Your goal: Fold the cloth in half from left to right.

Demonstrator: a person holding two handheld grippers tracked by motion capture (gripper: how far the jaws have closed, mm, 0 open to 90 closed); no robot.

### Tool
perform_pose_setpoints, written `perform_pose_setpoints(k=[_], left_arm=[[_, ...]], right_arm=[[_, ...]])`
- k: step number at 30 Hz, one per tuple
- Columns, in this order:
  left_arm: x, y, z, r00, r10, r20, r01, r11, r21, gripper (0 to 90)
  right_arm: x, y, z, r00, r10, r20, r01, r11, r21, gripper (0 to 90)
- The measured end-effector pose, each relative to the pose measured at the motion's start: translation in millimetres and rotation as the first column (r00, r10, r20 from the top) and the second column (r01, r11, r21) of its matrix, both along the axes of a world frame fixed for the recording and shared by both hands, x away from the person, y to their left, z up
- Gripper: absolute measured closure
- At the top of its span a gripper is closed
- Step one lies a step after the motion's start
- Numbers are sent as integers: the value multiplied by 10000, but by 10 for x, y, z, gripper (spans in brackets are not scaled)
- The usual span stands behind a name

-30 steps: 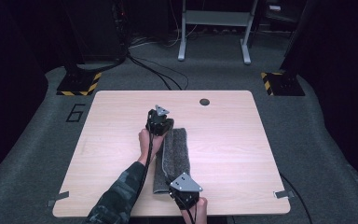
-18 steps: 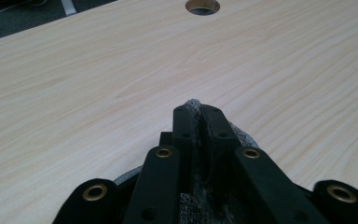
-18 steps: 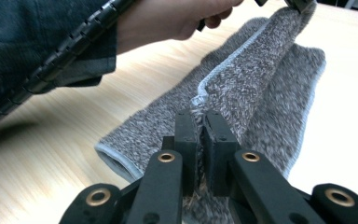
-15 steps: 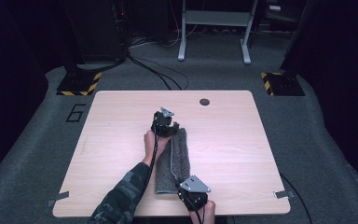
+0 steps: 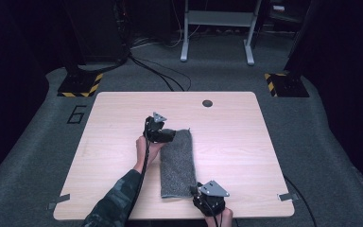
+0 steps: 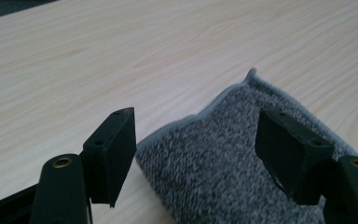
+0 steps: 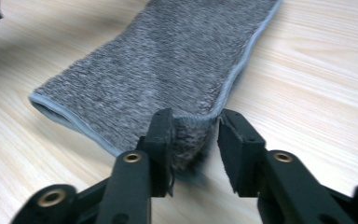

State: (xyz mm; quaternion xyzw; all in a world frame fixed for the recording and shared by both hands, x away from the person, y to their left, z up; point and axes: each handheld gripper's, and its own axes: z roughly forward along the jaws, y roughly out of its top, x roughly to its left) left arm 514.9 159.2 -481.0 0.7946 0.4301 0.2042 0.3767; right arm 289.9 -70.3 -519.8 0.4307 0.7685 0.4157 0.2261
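Left gripper (image 6: 196, 154): jaws spread wide, nothing between them, poised over the far corner of the towel (image 6: 242, 168); whether they touch the cloth cannot be told. In the high view this gripper (image 5: 163, 135) sits at the towel's (image 5: 177, 161) far left corner, held by the left hand (image 5: 146, 147), forearm in a camouflage sleeve (image 5: 116, 203) rising from the bottom edge and angled toward the worktop's (image 5: 123, 118) middle. Right gripper (image 7: 193, 140): jaws narrowly parted, a raised fold of the towel's (image 7: 168, 70) near corner between them, against the left jaw, a gap at the right one; a firm grip cannot be confirmed. In the high view it (image 5: 203, 201) lies at the worktop's near edge, its hand (image 5: 220, 220) mostly cut off by the frame. Towel: grey, folded into a long strip, flat on the worktop centre, running near to far. Small dark round hole (image 5: 207, 103) near the far edge.
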Motion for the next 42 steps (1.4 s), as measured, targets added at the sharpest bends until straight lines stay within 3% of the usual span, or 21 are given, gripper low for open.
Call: perform_pose_setpoints(k=[6, 7, 11, 13, 14, 16, 22, 32, 37, 40, 42], left_arm=[[-34, 149, -96, 9996, 223, -199, -223, 9997, 15, 228], [-35, 169, -106, 9996, 137, -262, -135, 9999, 93, 192], [-44, 191, -142, 9990, 157, -412, -156, 9999, 31, 173], [-50, 199, -153, 9988, 78, -491, -65, 9996, 256, 169], [-50, 202, -165, 9988, 37, -489, -21, 9995, 325, 169], [-44, 199, -208, 9985, 109, -535, -82, 9987, 497, 168], [-10, 217, -325, 9964, 202, -819, -144, 9973, 713, 169], [12, 61, -398, 9957, -95, -919, 158, 9976, 679, 160], [-1, -42, -389, 9941, -439, -987, 507, 9965, 670, 154], [3, 5, -334, 9940, -509, -968, 543, 9980, 325, 156], [23, 51, -303, 9942, -385, -1005, 382, 9993, -52, 154]], right_arm=[[-10, -212, 94, 9980, -627, 33, 625, 9975, 333, 440], [45, -254, 142, 9972, -750, 77, 746, 9960, 494, 367], [199, -227, 185, 9991, -410, -89, 413, 9982, 429, 289], [369, -145, 166, 9987, -82, -513, 84, 10000, 43, 249], [369, -145, 166, 9987, -82, -513, 84, 10000, 43, 249], [466, -63, 84, 9958, 193, -900, -244, 9981, -561, 213], [459, -11, -50, 9927, 124, -1200, -258, 9936, -1104, 188], [329, -139, -71, 9917, 52, -1286, -182, 9948, -1007, 190], [267, -164, -49, 9861, 149, -1656, -319, 9944, -1007, 191], [316, -208, 17, 9848, 228, -1722, -401, 9944, -976, 178], [416, -265, 102, 9882, 389, -1483, -517, 9952, -836, 177]])
